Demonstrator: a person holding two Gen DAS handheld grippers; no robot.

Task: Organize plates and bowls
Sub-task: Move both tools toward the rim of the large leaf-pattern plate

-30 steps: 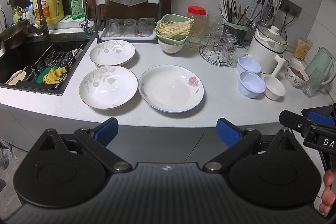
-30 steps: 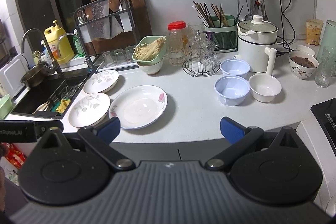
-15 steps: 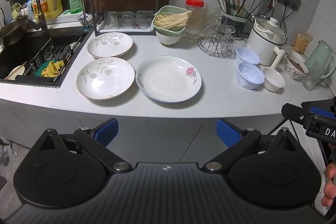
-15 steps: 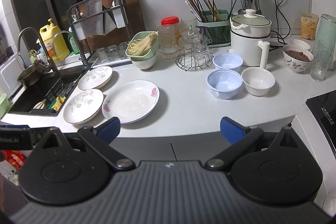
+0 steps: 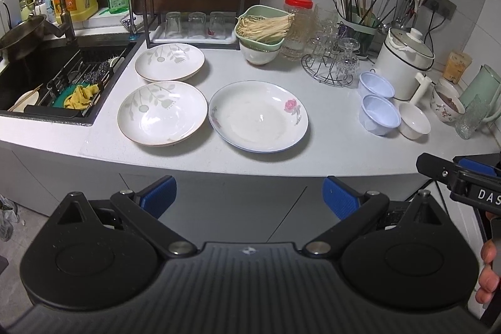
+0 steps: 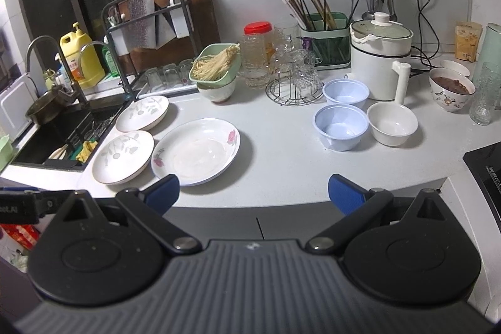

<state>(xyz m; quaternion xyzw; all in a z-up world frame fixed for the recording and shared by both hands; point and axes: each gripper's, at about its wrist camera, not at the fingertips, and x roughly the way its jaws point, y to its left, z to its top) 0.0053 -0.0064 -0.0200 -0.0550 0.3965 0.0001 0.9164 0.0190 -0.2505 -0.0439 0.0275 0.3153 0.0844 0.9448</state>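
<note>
From the left wrist view, the left gripper hangs in front of the cabinet below the surface, its blue-padded jaws spread wide with nothing between them. On the surface lie three plates: a leaf-patterned plate near the front edge, a second leaf-patterned plate just behind it, and a larger rose-patterned plate just beside the front one on the right. Farther right stand two pale blue bowls, one behind the other, with a white bowl touching or nearly touching the nearer one. A sink sits at the left, and a green basket of noodles rests on a bowl behind the plates. Part of the right gripper shows at the right edge, with fingers of a hand below it.

From the right wrist view, the right gripper is held off the front edge of the surface, its jaws likewise wide apart and empty. The rose-patterned plate lies ahead of its left jaw, the two leaf-patterned plates to the left by the sink. The blue bowls and the white bowl stand to the right, in front of a white electric pot
</note>
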